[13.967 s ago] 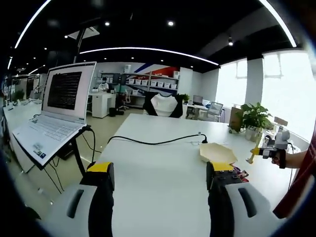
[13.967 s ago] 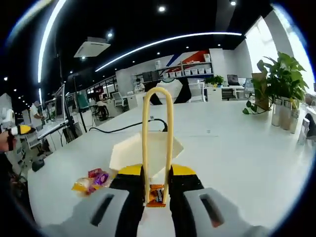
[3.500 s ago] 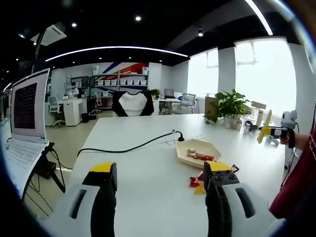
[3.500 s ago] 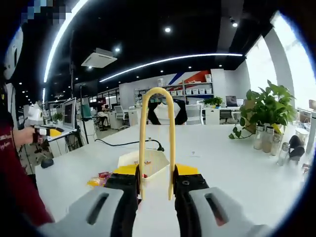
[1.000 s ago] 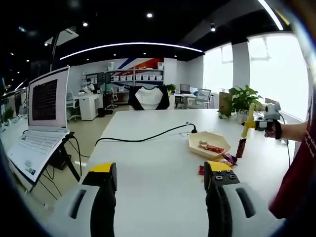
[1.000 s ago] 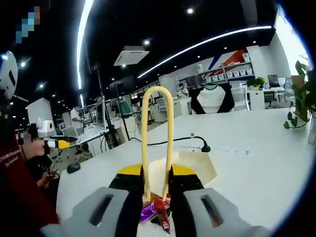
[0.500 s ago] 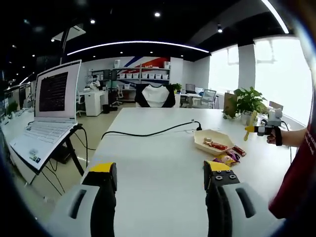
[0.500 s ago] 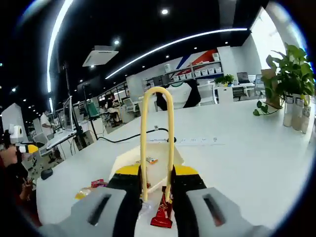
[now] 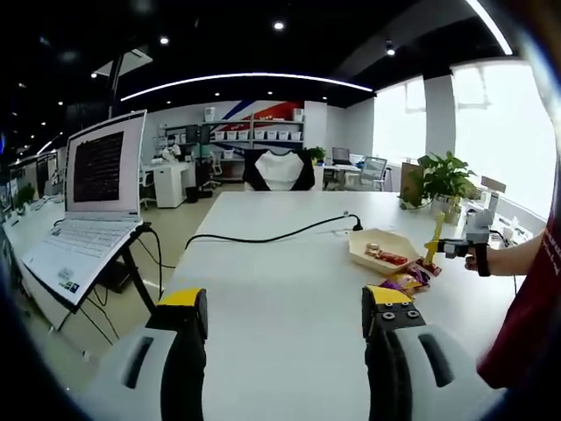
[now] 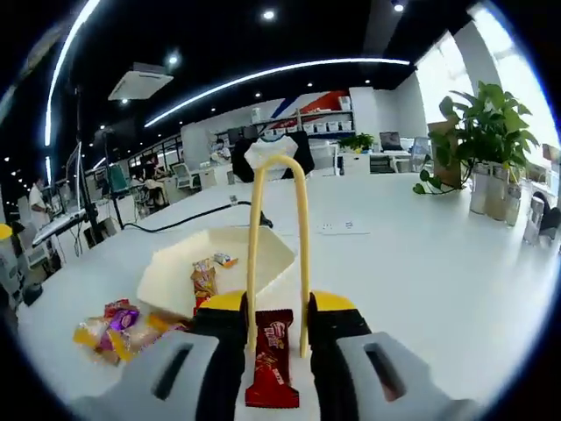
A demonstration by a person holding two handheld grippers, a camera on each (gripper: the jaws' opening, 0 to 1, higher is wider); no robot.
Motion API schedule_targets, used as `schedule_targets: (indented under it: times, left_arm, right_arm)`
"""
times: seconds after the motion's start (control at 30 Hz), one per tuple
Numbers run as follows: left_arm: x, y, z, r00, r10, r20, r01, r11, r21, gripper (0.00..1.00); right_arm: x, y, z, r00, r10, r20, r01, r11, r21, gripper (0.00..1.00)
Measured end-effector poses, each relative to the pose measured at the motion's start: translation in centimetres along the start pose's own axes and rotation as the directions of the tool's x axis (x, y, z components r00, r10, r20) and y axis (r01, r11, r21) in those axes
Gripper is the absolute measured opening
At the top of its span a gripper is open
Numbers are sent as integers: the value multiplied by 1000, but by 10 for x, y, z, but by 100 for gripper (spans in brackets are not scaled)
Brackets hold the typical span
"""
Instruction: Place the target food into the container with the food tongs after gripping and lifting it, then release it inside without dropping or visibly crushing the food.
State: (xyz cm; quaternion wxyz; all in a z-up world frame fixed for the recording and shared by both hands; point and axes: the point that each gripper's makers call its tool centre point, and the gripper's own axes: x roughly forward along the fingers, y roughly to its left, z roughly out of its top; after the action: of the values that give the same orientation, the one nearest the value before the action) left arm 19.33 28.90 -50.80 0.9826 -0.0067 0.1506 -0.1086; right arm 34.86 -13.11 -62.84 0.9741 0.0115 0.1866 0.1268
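In the right gripper view, the right gripper (image 10: 276, 338) has its jaws clamped on the yellow food tongs (image 10: 279, 246). A red snack packet (image 10: 270, 368) lies on the white desk (image 10: 421, 263) between the jaws (whether the tongs pinch it, I cannot tell). The tray (image 10: 175, 272) sits at 11 o'clock, other wrapped snacks (image 10: 118, 333) at 9. The left gripper (image 9: 285, 320) hovers, jaws apart.
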Motion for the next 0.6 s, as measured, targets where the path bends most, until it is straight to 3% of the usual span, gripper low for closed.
schedule_targets:
  times: [0.03, 0.07, 0.13, 0.2, 0.3, 0.47, 0.6]
  left_arm:
    - [-1, 1, 0, 1000, 3, -1, -3, 1000, -1, 76]
    - [-1, 1, -1, 1000, 7, -1, -7, 1000, -2, 76]
    - [-2, 2, -2, 1000, 11, -1, -11, 1000, -5, 76]
    - [-2, 2, -2, 1000, 11, 0, -11, 1000, -8, 76]
    - [-1, 0, -2, 1000, 5, 1, -5, 1000, -6, 76]
    - [1, -1, -1, 1000, -1, 4, 1, 1000, -5, 76]
    - [1, -1, -2, 1000, -3, 0, 3, 1000, -2, 76]
  right_arm:
    - [0, 2, 5, 999, 0, 51, -1, 1000, 7, 23]
    - [0, 3, 4, 1000, 11, 24, -9, 997, -75, 21]
    - [-2, 4, 3, 1000, -4, -5, 3, 990, -144, 18]
    - [-4, 1, 5, 1000, 2, -12, -3, 995, -97, 17]
    - [-7, -1, 8, 999, 13, -37, -16, 996, -89, 16]
    - [-17, 3, 52, 996, 56, 76, -52, 997, -56, 17]
    - [-10, 14, 94, 984, 93, 149, -84, 994, -68, 17]
